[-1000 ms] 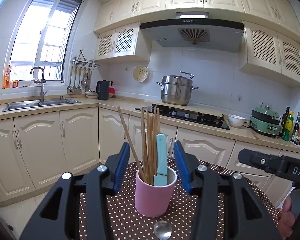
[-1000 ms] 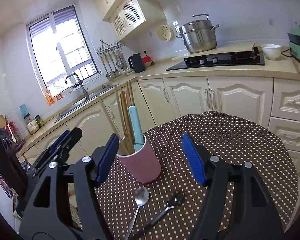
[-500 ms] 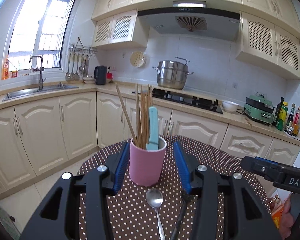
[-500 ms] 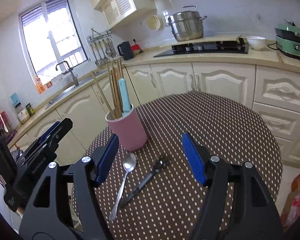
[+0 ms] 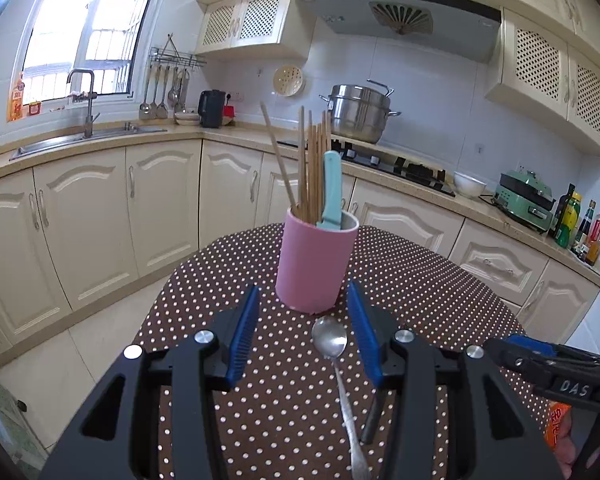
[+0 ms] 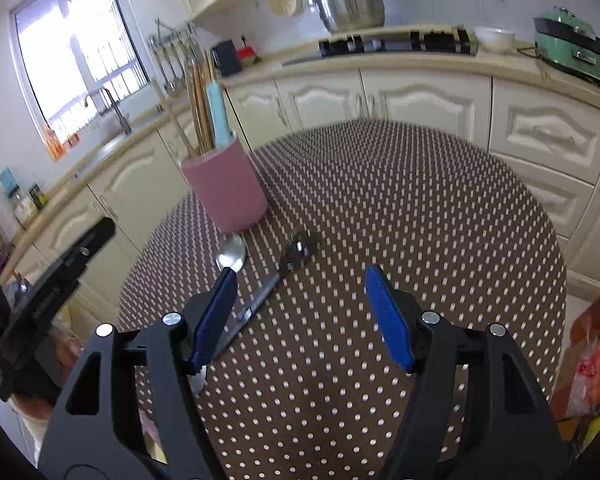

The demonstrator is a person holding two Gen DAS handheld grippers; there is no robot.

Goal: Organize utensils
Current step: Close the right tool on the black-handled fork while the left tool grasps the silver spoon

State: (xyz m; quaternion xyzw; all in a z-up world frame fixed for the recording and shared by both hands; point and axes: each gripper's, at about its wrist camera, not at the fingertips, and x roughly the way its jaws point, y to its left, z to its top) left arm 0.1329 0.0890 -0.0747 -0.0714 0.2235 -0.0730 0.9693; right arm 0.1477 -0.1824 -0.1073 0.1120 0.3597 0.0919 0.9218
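Observation:
A pink cup (image 5: 316,266) stands on the brown polka-dot table (image 5: 440,292). It holds several wooden chopsticks (image 5: 310,168) and a light-blue-handled utensil (image 5: 332,188). A steel spoon (image 5: 332,344) lies in front of the cup, and a dark-handled fork (image 6: 284,268) lies to its right. My left gripper (image 5: 303,332) is open and empty, just short of the cup, with the spoon bowl between its fingers. My right gripper (image 6: 300,312) is open and empty above the table, right of the spoon (image 6: 231,256) and the cup (image 6: 228,188).
Cream kitchen cabinets (image 5: 100,216) and a counter with a sink (image 5: 88,136), a stove and a steel pot (image 5: 358,112) ring the table. An orange packet (image 6: 596,352) sits at the table's right edge.
Both grippers have pulled back from the cup and tilted down. The cup looks farther off, and the spoon and fork have come into fuller view. Both grippers stayed open.

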